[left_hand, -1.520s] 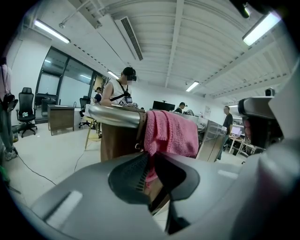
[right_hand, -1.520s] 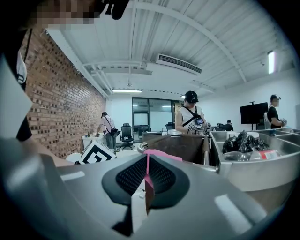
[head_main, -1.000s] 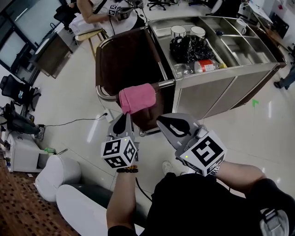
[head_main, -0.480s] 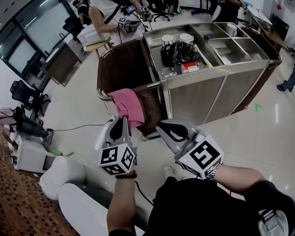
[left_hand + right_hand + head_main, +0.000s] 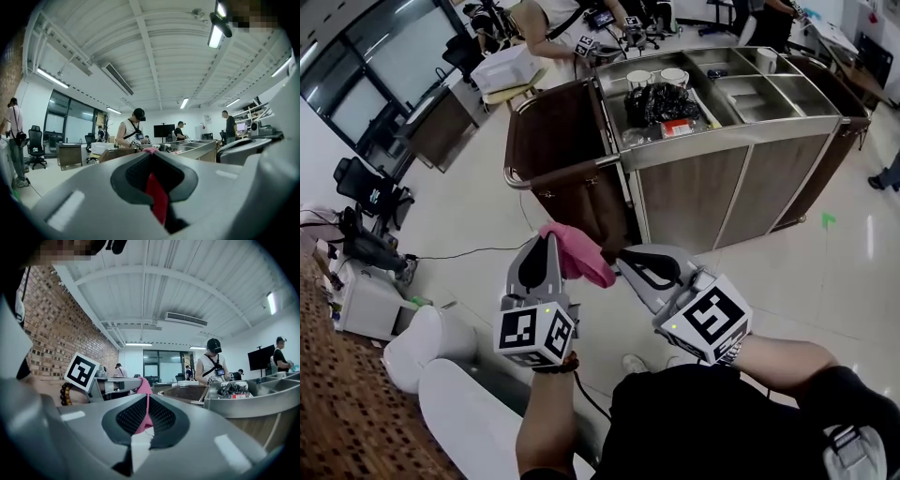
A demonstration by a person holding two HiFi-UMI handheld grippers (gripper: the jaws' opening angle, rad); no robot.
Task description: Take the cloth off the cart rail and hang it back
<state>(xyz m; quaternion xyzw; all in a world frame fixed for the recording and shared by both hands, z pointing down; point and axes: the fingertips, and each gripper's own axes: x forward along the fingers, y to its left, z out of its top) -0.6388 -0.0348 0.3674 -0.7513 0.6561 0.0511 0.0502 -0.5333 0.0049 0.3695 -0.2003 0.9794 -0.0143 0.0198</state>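
Pink cloth (image 5: 578, 255) is held in the air, clear of the cart rail (image 5: 558, 174), with the left tool (image 5: 547, 242) and the right tool (image 5: 623, 256) each clamped tight on it.

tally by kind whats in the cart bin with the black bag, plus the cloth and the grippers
cups: 2
black bag: 1
bottle: 1
pink cloth: 1
grippers (left gripper, right gripper): 2
total: 7
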